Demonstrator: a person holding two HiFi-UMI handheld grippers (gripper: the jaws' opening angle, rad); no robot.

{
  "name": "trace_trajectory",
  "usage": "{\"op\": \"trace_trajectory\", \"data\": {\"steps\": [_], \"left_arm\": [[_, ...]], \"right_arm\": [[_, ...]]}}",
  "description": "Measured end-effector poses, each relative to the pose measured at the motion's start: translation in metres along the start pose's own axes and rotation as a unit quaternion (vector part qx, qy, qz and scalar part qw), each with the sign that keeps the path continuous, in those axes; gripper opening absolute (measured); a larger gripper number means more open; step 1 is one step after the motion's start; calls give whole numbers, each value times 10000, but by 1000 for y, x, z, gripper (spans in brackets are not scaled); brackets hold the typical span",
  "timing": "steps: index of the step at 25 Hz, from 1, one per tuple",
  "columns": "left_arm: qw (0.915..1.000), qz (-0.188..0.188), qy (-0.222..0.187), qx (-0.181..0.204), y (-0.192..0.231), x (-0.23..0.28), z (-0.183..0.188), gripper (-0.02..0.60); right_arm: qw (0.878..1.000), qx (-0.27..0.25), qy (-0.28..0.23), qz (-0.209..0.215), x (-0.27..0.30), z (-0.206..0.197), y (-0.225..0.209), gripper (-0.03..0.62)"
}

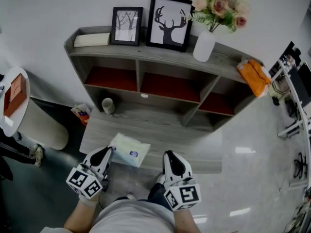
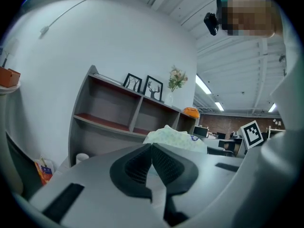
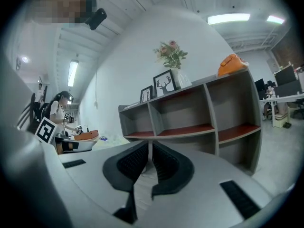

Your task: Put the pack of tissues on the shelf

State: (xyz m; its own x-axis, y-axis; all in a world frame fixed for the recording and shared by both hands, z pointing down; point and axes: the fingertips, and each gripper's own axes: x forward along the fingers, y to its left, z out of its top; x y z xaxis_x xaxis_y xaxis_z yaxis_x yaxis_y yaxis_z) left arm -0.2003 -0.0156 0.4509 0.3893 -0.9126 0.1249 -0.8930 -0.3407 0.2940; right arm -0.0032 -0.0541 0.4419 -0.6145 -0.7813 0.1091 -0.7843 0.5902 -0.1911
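Head view: grey shelf [image 1: 139, 74] with red-floored compartments stands against a white wall, with a low ledge [image 1: 165, 139] at its foot. The pack of tissues [image 1: 129, 150] lies flat on that ledge, near its front edge. My left claw [image 1: 110, 151] points at the pack's near-left corner, tips just beside it. I cannot tell whether they touch. My right claw [image 1: 168, 155] hangs apart to the right, at the ledge's front.

Left gripper view: left claw [image 2: 152, 147] is pressed together with nothing between its pads. The pack [image 2: 174, 137] bulges directly beyond the tips, with the shelf [image 2: 108, 123] behind.

Right gripper view: right claw [image 3: 150, 144] is also together and empty, facing the shelf [image 3: 190, 128].

Risk, as I judge it: closed tips driven forward would shove the soft pack along the ledge rather than take it. A nip on the wrapper alone could slip on the lift toward a compartment.
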Motion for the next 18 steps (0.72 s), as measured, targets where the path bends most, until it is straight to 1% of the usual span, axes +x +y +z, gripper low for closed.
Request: {"op": "trace_trajectory", "data": {"steps": [10, 18], "left_arm": [[9995, 242, -136, 139, -28, 91, 29, 17], [9977, 617, -217, 195, -49, 149, 40, 17]], "right_arm": [[9989, 8, -103, 457, 37, 40, -70, 37], [9968, 9, -94, 791, 46, 57, -123, 37]]}}
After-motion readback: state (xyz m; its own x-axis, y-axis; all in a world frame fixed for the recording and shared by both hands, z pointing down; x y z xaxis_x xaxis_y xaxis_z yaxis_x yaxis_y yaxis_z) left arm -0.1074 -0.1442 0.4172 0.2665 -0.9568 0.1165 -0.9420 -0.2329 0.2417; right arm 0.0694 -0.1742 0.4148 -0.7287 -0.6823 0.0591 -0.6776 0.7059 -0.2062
